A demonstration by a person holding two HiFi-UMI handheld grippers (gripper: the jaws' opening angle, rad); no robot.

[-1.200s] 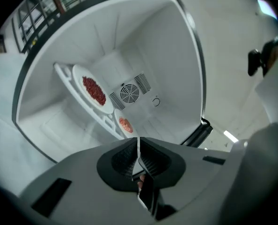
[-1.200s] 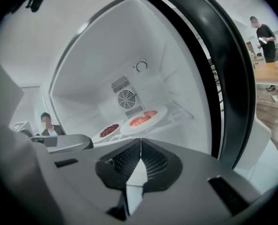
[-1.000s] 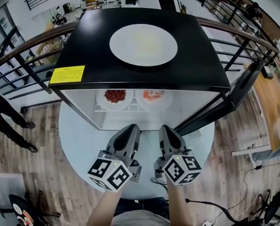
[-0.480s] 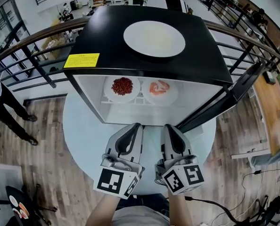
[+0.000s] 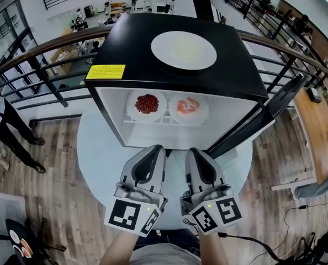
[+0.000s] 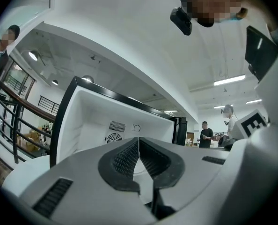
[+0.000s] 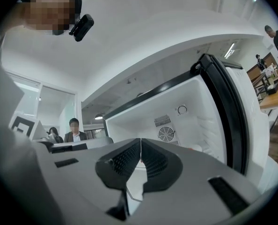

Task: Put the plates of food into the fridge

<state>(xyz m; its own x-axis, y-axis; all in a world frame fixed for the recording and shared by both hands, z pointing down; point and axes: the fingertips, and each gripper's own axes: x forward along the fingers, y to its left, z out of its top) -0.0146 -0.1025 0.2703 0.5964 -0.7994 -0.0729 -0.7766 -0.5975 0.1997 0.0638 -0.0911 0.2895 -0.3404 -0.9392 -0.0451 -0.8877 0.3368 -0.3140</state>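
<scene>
A small black fridge [image 5: 175,76] stands open on a round white table [image 5: 98,159]. Inside, on its shelf, a white plate of red beans [image 5: 146,104] sits on the left and a white plate of pink shrimp [image 5: 188,107] on the right. Another white plate [image 5: 183,49] lies on the fridge's top. My left gripper [image 5: 153,154] and right gripper [image 5: 196,157] hover side by side over the table, just outside the fridge opening. Both are shut with nothing between the jaws. In the left gripper view the fridge's white inside [image 6: 106,125] faces the gripper [image 6: 138,140]; the right gripper [image 7: 140,142] faces it too.
The fridge door [image 5: 263,115] swings open to the right. A dark railing [image 5: 37,59] curves behind the table. A person [image 5: 4,126] stands on the wooden floor at the left. More people [image 7: 73,130] sit or stand farther off.
Both grippers have drawn back slightly toward me from the fridge opening. The view has shifted, so the two plates inside show more fully.
</scene>
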